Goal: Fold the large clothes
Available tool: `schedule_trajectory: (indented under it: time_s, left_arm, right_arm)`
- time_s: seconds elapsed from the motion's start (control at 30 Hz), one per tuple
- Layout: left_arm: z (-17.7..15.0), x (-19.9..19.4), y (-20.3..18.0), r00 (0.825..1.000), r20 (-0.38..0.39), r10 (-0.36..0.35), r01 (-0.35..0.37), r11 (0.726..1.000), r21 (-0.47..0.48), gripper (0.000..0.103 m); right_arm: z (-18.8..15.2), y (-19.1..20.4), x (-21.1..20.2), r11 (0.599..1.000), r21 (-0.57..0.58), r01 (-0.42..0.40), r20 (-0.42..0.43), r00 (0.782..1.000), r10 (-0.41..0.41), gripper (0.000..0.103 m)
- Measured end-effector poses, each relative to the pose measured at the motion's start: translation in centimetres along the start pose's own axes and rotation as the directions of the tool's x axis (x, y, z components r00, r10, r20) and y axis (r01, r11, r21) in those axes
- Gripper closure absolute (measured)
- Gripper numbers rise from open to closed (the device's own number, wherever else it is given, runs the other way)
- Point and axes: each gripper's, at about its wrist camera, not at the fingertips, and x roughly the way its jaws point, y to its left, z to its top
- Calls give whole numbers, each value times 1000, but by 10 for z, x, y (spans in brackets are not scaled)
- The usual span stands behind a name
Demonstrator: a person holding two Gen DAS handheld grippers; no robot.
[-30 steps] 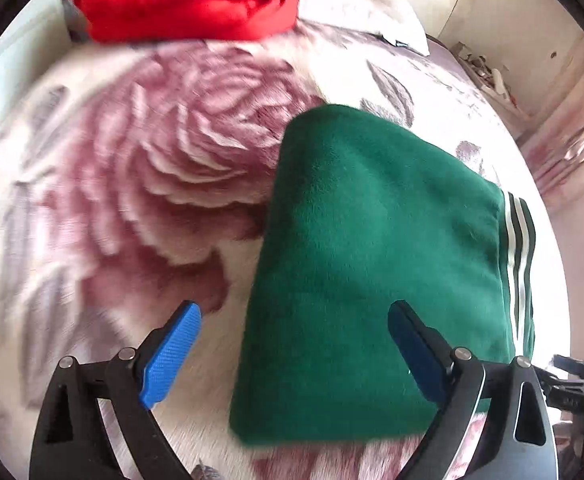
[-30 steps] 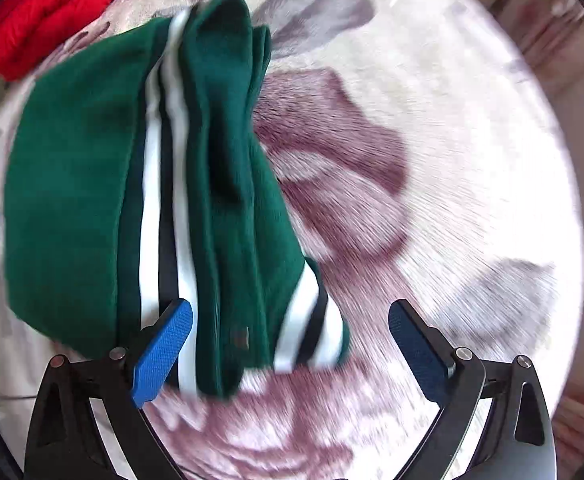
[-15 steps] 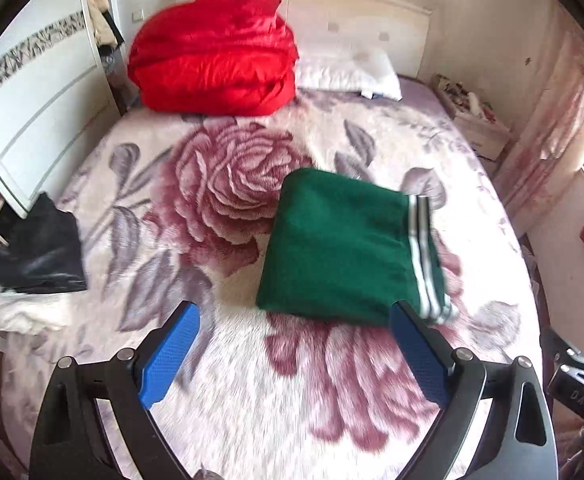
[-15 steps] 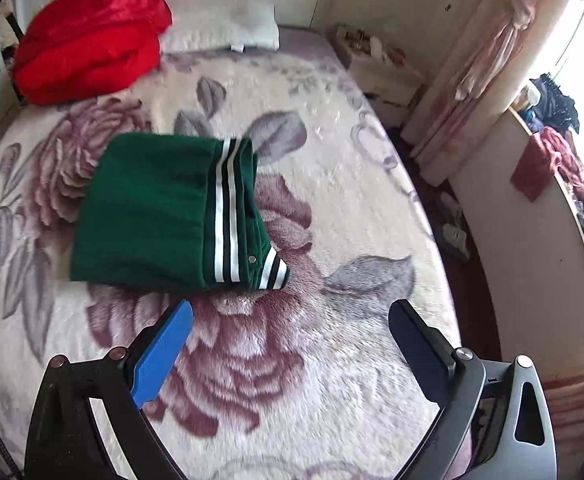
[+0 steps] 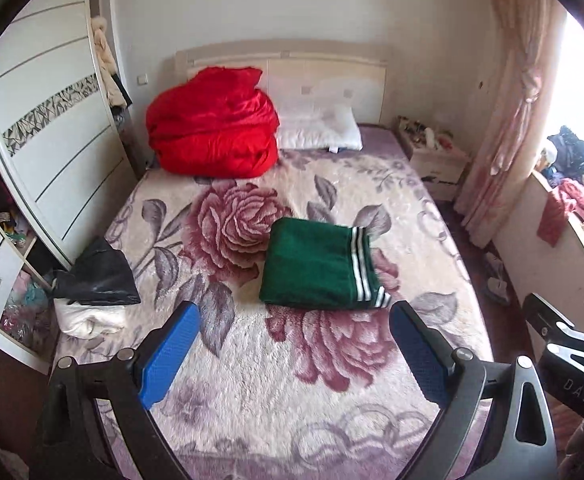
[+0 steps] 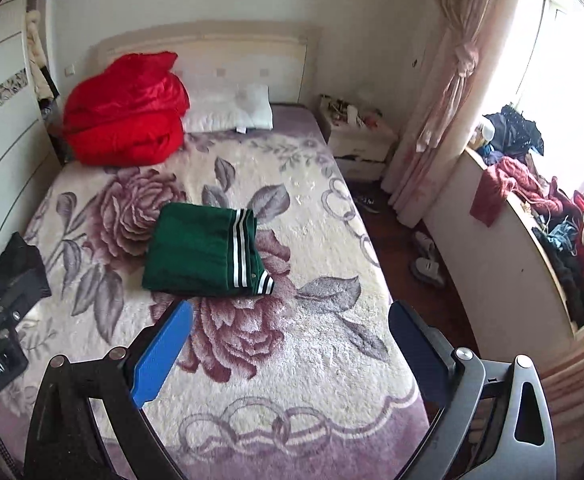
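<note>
A green garment with white and black stripes [image 5: 317,266] [image 6: 206,254] lies folded into a neat rectangle in the middle of the bed [image 5: 252,360] [image 6: 311,340], on the rose-patterned blanket. My left gripper [image 5: 293,354] hangs open well back from it, above the foot of the bed, with nothing between its blue pads. My right gripper [image 6: 290,354] is open too, equally far back and empty. In the left wrist view part of the right gripper shows at the right edge.
A red duvet [image 5: 214,126] and a white pillow [image 5: 317,130] sit at the headboard. Black and white clothes [image 5: 96,284] lie on the bed's left edge beside a wardrobe [image 5: 48,148]. Right of the bed are a nightstand [image 6: 357,146], shoes on the floor [image 6: 427,258] and a cluttered sill [image 6: 551,216].
Both grippers have pulled far back and up from the folded green garment, from just above it to the foot of the bed. The garment stays folded in place.
</note>
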Motion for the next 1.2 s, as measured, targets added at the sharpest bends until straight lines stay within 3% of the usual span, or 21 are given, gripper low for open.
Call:
schedule_trajectory:
  time_s: [0.17,0.4,0.7,1.2]
  left_arm:
    - [-7,-50,-3,999,49,-1,3,1000,-21,6]
    - [-14,-88,-4,995,98,18,-16,1000,-17,6]
    - [-19,-108,-3,997,68,25,-23,999,-26,6]
    - [-24,-122,-2,995,91,44,-41,999,-32,3]
  right_arm:
    - [-6,-17,-75,1000,4,-2,79,997,2,3]
    - [-24,-35,-132,1000,24,-13,111,994,11,3]
    - [-32,-44,-163,999,18,-45,109,993,43,3]
    - [-28,-51,-188,995,6,-98,137,986,96,2]
